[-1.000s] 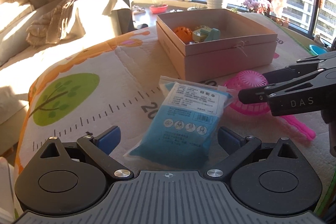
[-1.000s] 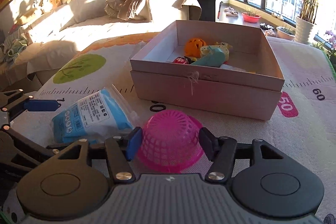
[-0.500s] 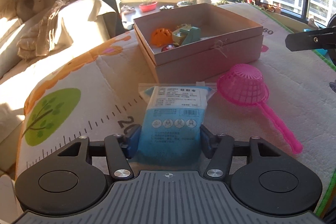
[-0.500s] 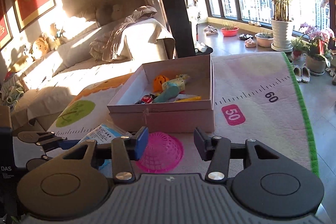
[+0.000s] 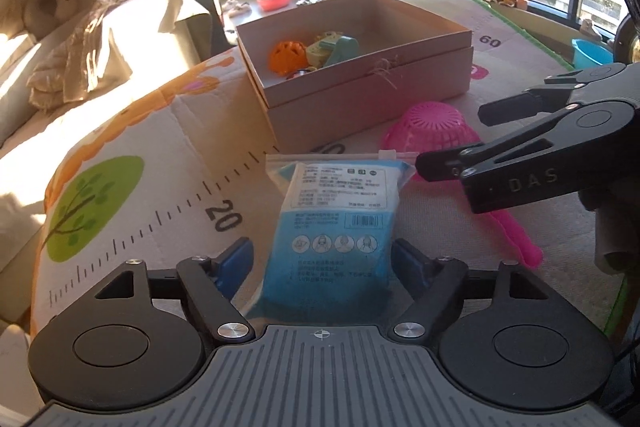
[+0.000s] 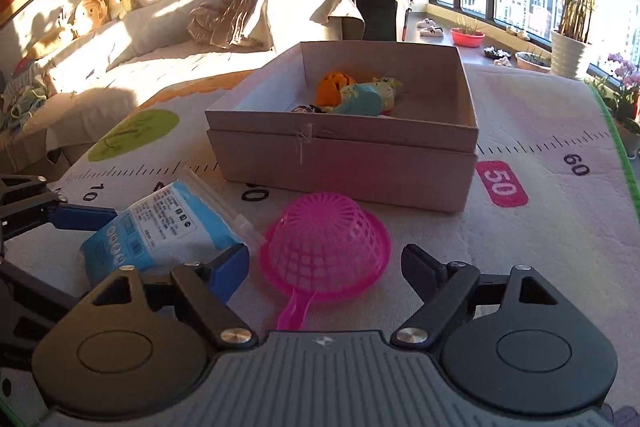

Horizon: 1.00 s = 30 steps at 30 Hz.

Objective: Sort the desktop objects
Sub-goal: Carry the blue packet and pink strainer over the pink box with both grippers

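A blue packet with a white label lies flat on the printed mat, between the fingers of my left gripper. Its jaws are opening and the pads stand off the packet's sides. A pink strainer lies upside down, handle toward me, between the fingers of my right gripper. Those jaws are opening too, clear of the rim. The left wrist view shows the right gripper over the strainer. Behind both stands an open cardboard box holding an orange ball and other toys.
The mat with a ruler and tree print covers the table. A sofa with a blanket and soft toys stands beyond the left edge. A blue bowl sits past the table's right edge. Potted plants line the window.
Both grippers' jaws stand wider than half a second ago. The right gripper has come back down and forward around the strainer. The packet and the strainer lie where they were.
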Each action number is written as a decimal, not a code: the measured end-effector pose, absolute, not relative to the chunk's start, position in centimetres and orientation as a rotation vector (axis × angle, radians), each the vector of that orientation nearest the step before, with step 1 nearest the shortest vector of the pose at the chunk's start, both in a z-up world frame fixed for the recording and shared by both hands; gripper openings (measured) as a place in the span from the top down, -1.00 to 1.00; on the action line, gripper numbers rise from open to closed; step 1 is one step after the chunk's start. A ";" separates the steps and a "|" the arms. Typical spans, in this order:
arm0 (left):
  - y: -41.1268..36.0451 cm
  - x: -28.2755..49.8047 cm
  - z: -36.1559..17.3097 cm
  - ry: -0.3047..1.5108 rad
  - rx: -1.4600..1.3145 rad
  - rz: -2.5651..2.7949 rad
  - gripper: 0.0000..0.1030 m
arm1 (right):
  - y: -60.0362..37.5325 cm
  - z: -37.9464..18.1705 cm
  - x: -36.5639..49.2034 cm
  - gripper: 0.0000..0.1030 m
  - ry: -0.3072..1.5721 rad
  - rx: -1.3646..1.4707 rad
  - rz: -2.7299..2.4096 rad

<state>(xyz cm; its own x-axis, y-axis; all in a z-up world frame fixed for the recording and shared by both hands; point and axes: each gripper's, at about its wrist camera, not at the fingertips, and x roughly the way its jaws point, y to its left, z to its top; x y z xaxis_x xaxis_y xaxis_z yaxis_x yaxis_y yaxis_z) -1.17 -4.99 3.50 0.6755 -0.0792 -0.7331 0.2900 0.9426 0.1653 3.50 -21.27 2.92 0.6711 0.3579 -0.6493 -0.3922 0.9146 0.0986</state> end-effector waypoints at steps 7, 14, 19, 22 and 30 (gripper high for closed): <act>-5.6 -0.2 3.1 0.812 0.272 -0.200 -0.32 | -21.2 3.5 3.8 -0.20 0.710 -0.089 0.434; -6.6 -1.0 8.0 0.723 0.286 -0.261 -0.11 | -26.8 8.3 1.0 -0.19 0.606 0.066 0.453; -8.5 2.7 13.4 0.567 0.282 -0.238 -0.11 | -30.6 12.6 -0.3 -0.19 0.466 0.148 0.434; -10.0 6.6 13.9 0.559 0.263 -0.222 -0.11 | -32.0 13.8 -0.4 -0.19 0.401 0.159 0.401; -11.6 17.1 8.2 0.709 0.221 -0.145 -0.16 | -33.5 12.8 2.5 -0.19 0.438 0.163 0.331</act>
<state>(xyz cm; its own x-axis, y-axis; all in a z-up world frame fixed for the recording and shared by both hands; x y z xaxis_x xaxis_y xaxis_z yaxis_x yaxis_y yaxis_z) 17.06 -11.63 8.17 0.7504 -0.0568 -0.6585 0.2062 0.9667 0.1516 2.45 -33.47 12.76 0.8532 0.3480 -0.3886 -0.2786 0.9338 0.2246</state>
